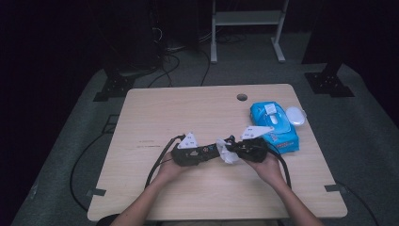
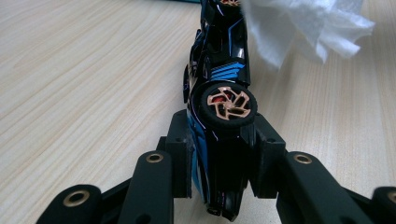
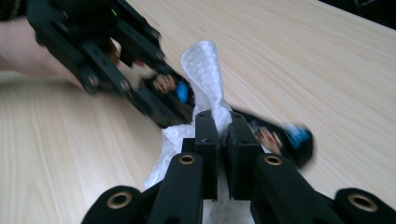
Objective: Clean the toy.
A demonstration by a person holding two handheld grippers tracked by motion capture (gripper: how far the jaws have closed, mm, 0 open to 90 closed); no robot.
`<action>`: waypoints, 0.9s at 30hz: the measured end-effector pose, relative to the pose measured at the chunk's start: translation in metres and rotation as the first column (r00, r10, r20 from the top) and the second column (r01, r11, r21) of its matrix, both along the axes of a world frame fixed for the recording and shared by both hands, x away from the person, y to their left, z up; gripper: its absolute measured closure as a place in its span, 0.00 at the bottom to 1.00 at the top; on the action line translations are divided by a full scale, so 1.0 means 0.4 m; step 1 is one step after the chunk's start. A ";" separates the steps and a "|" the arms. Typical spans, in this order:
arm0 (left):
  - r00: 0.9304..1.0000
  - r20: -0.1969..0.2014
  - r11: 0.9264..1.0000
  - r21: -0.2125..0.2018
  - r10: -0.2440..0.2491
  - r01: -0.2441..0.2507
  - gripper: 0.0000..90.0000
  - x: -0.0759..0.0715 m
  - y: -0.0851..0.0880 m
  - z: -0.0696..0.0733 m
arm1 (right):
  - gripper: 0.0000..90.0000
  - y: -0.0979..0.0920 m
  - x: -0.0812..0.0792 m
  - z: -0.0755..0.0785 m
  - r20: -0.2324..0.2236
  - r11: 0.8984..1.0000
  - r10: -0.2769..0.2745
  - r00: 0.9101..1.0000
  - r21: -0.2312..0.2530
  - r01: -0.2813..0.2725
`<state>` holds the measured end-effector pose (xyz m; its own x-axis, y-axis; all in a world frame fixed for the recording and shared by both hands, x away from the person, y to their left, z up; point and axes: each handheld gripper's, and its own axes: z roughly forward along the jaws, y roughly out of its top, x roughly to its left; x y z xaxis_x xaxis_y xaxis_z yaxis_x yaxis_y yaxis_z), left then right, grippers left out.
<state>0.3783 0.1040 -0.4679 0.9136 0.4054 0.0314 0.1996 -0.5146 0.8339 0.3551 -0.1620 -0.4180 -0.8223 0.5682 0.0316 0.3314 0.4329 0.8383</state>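
A black toy car [image 2: 224, 79] with blue stripes and a copper-spoked wheel is turned on its side above the wooden table [image 1: 188, 108]. My left gripper [image 2: 219, 140] is shut on its rear, one pad on each side. A crumpled white wipe [image 3: 203, 70] is pinched in my right gripper [image 3: 223, 126], which is shut on it. The wipe [image 2: 303, 23] hangs against the car's far end. In the high view the left gripper [image 1: 214, 151] and right gripper [image 1: 234, 150] meet tip to tip near the table's middle front, with the wipe [image 1: 228, 156] between them.
A blue pack of wipes [image 1: 275, 125] with its white lid flipped open lies on the table just right of my right hand. A cable hole [image 1: 242, 97] sits near the far edge. Black cables trail off the front and left edges.
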 end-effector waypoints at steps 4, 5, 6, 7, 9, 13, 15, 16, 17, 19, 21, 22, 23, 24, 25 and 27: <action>1.000 -0.002 1.000 -0.002 -0.003 0.003 0.74 0.000 0.001 0.000 | 0.93 0.073 0.020 0.011 0.003 0.999 0.036 0.999 0.009 -0.036; 1.000 -0.005 1.000 -0.001 -0.006 0.006 0.74 0.001 0.002 0.000 | 0.93 0.091 0.025 0.010 0.002 0.999 0.045 0.999 0.010 -0.045; 1.000 -0.006 1.000 -0.007 -0.005 0.005 0.74 0.002 0.002 0.000 | 0.93 0.108 0.031 0.007 -0.005 0.999 0.053 0.999 0.010 -0.053; 1.000 -0.007 1.000 -0.006 -0.005 0.005 0.74 0.002 0.003 0.000 | 0.93 0.123 0.037 0.003 -0.013 0.998 0.060 0.998 0.014 -0.060; 1.000 -0.006 1.000 -0.004 -0.007 0.007 0.74 0.001 0.004 0.000 | 0.93 0.149 0.046 -0.008 -0.020 0.998 0.067 0.998 -0.003 -0.067; 1.000 -0.006 1.000 0.000 -0.007 0.007 0.74 0.001 0.011 0.002 | 0.94 0.145 0.053 -0.011 -0.009 0.999 0.042 0.999 -0.030 -0.042; 1.000 -0.006 1.000 -0.001 -0.006 0.006 0.74 0.001 0.011 0.002 | 0.93 0.130 0.055 -0.009 0.000 0.998 0.014 1.000 -0.059 -0.014; 1.000 -0.002 1.000 0.001 -0.007 0.007 0.74 0.001 0.010 0.002 | 0.93 0.126 0.055 -0.008 -0.004 0.998 0.009 1.000 -0.058 -0.009; 1.000 0.000 1.000 0.001 -0.007 0.007 0.74 0.000 0.009 0.002 | 0.93 0.124 0.056 -0.007 -0.006 0.999 0.009 1.000 -0.054 -0.009; 1.000 -0.001 1.000 0.005 -0.005 0.005 0.74 -0.001 0.007 0.002 | 0.93 0.132 0.052 -0.006 -0.013 0.999 0.023 1.000 -0.037 -0.024; 1.000 0.002 1.000 0.009 -0.007 0.007 0.74 -0.001 0.007 0.003 | 0.93 0.154 0.047 -0.007 -0.016 0.998 0.052 0.999 -0.024 -0.052; 1.000 0.002 1.000 0.010 -0.007 0.007 0.74 -0.001 0.007 0.003 | 0.93 0.165 0.044 -0.009 -0.014 0.998 0.065 0.998 -0.026 -0.065; 1.000 -0.002 1.000 0.003 -0.006 0.006 0.74 -0.001 0.008 0.003 | 0.93 0.174 0.043 -0.011 -0.009 0.997 0.072 0.997 -0.034 -0.072; 1.000 -0.004 1.000 0.003 -0.007 0.007 0.74 0.000 0.011 0.003 | 0.93 0.176 0.043 -0.012 -0.001 0.997 0.072 0.997 -0.038 -0.072; 1.000 -0.004 1.000 0.001 -0.006 0.006 0.74 0.000 0.012 0.002 | 0.93 0.172 0.046 -0.011 -0.009 0.997 0.069 0.998 -0.035 -0.069; 1.000 -0.002 1.000 0.000 -0.007 0.007 0.74 0.000 0.013 0.002 | 0.93 0.152 0.052 -0.009 -0.010 0.998 0.053 0.999 -0.042 -0.053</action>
